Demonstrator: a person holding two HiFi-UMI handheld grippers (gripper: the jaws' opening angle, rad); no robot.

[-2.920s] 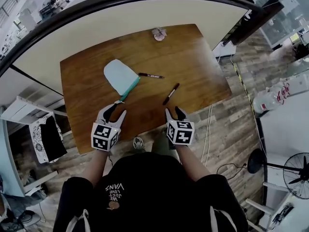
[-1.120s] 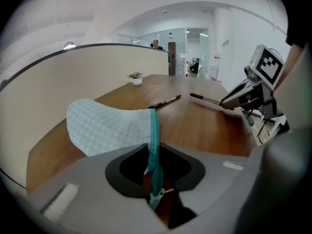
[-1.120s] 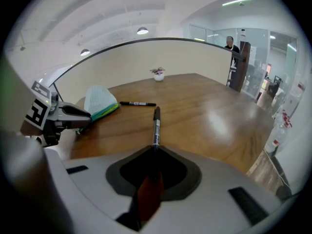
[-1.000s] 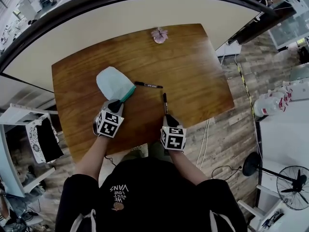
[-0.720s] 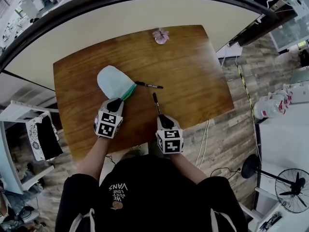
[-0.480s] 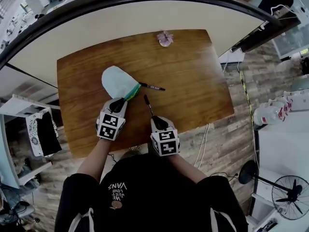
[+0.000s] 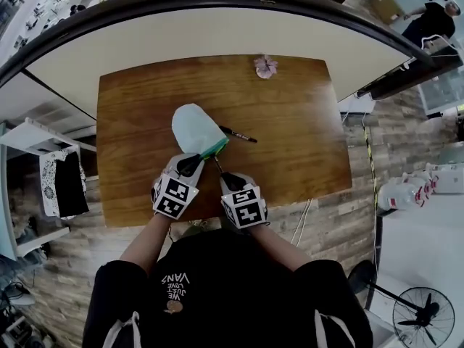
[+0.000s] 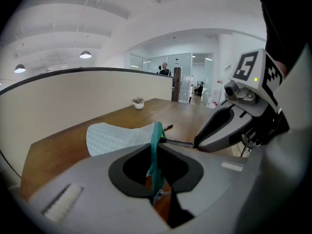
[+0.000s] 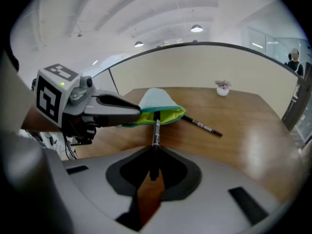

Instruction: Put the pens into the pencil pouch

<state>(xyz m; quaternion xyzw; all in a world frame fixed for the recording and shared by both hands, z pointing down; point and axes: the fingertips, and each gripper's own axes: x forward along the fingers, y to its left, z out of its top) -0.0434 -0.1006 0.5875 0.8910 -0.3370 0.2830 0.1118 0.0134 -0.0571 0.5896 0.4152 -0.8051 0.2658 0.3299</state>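
A pale blue pencil pouch (image 7: 194,127) lies on the wooden table (image 7: 290,122), its teal zip edge (image 7: 214,149) turned toward me. My left gripper (image 7: 190,166) is shut on that edge and holds it up; in the left gripper view the teal zip edge (image 8: 156,147) runs between its jaws. My right gripper (image 7: 228,180) is shut on a black pen (image 9: 156,130), whose tip sits at the pouch's green-lined mouth (image 9: 163,115). A second black pen (image 7: 238,134) lies on the table just right of the pouch.
A small potted plant (image 7: 265,67) stands at the table's far edge. Behind the table runs a curved cream partition (image 7: 217,27). The table's front edge (image 7: 145,220) is just under my grippers. A fan (image 7: 424,317) stands on the floor at the right.
My right gripper carried the pen leftward across the table to the pouch's mouth. My left gripper closed on the zip edge and raised it a little. The second pen stayed put.
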